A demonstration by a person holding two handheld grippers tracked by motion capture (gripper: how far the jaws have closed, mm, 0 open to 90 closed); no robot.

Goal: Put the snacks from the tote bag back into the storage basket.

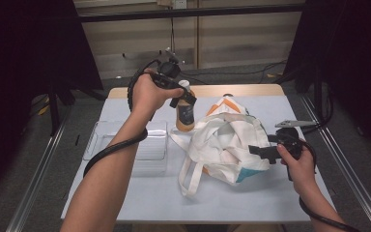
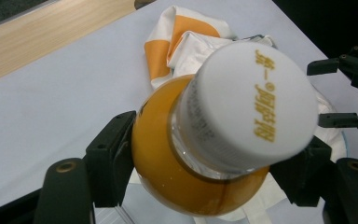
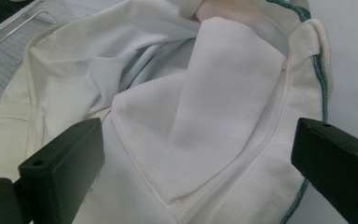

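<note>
A bottle of orange juice (image 1: 185, 118) with a white cap (image 2: 247, 102) stands upright just left of a white tote bag (image 1: 227, 145) with orange and teal patches. My left gripper (image 1: 184, 98) comes down from above and is shut on the bottle's shoulder below the cap, one black jaw pressing on each side (image 2: 209, 172). Whether the bottle's base touches the table, I cannot tell. My right gripper (image 1: 261, 152) is at the bag's right edge, open, with the bag's white fabric (image 3: 191, 116) lying loose between its wide-apart jaws (image 3: 200, 158).
A clear plastic tray (image 1: 149, 145) sits on the white tabletop (image 1: 140, 193) left of the bag, its corner also seen as the tray (image 3: 14, 37) in the right gripper view. A wooden strip (image 1: 241, 90) runs along the table's far edge. The bag's handles (image 1: 191, 179) trail toward the front.
</note>
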